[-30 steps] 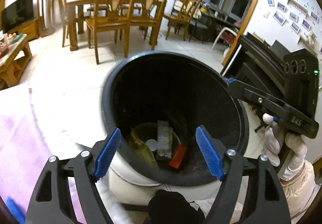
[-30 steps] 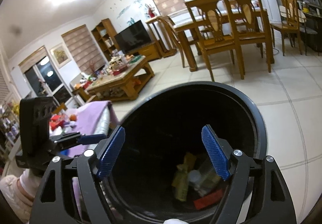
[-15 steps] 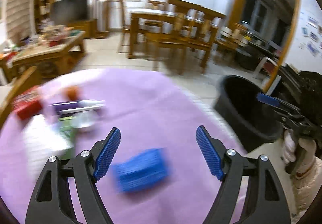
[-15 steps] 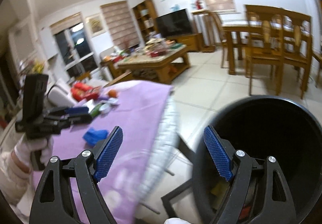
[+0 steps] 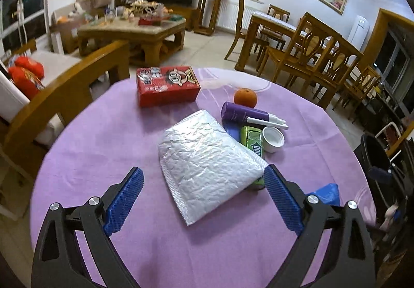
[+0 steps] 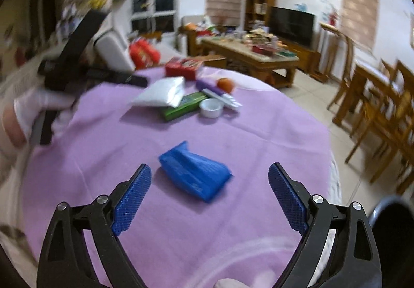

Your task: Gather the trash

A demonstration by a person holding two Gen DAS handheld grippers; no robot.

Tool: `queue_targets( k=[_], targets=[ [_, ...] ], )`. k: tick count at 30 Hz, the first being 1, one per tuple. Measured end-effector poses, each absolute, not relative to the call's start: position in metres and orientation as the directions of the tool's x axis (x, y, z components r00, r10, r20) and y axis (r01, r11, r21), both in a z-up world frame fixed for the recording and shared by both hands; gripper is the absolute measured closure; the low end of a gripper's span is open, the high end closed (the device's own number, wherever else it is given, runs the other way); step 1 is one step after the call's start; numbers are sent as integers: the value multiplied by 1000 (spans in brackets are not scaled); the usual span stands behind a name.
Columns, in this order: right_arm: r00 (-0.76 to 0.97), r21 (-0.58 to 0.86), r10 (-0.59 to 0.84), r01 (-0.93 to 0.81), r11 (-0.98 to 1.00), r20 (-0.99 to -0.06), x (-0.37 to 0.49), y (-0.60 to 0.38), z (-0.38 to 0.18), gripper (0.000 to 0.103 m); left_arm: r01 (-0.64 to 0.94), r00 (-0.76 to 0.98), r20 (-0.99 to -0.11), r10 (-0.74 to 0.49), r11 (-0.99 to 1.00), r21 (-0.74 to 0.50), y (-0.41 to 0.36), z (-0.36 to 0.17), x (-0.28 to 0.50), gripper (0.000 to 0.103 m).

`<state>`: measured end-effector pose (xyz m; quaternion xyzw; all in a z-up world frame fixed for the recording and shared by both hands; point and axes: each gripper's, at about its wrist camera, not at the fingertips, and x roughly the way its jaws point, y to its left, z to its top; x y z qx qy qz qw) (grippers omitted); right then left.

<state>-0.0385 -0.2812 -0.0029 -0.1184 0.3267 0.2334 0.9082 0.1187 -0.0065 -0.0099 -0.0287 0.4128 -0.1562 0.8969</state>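
Observation:
My left gripper (image 5: 204,201) is open and empty above the purple-clothed table (image 5: 108,137), just short of a silver padded envelope (image 5: 207,161). Beyond the envelope lie a green box (image 5: 251,138), a white cap (image 5: 273,135), a purple tube (image 5: 243,115), an orange (image 5: 245,98) and a red box (image 5: 167,86). My right gripper (image 6: 210,198) is open and empty, with a crumpled blue wrapper (image 6: 194,171) between and just ahead of its fingers. The blue wrapper also shows in the left wrist view (image 5: 326,193). The black trash bin (image 5: 375,156) stands on the floor right of the table.
A wooden chair back (image 5: 64,96) stands at the table's left edge. Dining chairs (image 5: 310,60) and a cluttered coffee table (image 5: 134,26) stand beyond. The bin's rim (image 6: 390,213) shows at the right wrist view's lower right. The left gripper's body (image 6: 77,55) hangs over the table's left side there.
Both grippers have swung left from above the trash bin to over the table. The left now faces the silver envelope, the right the blue wrapper. Both stay open.

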Motion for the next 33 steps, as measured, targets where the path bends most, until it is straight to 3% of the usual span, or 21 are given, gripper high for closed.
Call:
queue_targets(
  k=[5, 13, 18, 20, 23, 26, 28, 33],
  targets=[
    [652, -183, 286, -554, 812, -702, -18, -250, -21, 13, 245, 582, -745, -326, 944, -221, -6, -19, 133, 10],
    [604, -178, 291, -596, 783, -742, 4, -239, -32, 13, 213, 550, -781, -295, 954, -210, -6, -34, 148, 10],
    [578, -169, 287, -608, 776, -764, 12, -235, -38, 28, 230, 550, -773, -315, 948, -222, -2, -38, 147, 11],
    [565, -168, 275, -608, 776, -778, 15, -232, -43, 40, 249, 551, -766, -330, 942, -226, -1, -37, 146, 15],
    [553, -152, 283, -613, 775, -784, 18, -231, -45, 51, 262, 564, -754, -337, 939, -223, 3, -34, 140, 27],
    [546, -137, 301, -621, 771, -782, 17, -230, -44, 63, 269, 580, -740, -340, 938, -220, 9, -31, 136, 47],
    [547, -130, 309, -622, 772, -778, 13, -228, -43, 67, 279, 579, -735, -351, 933, -226, 12, -29, 134, 57],
    [539, -64, 343, -599, 798, -769, 9, -232, -37, 72, 343, 594, -702, -392, 913, -220, 10, -21, 121, 67]
  ],
)
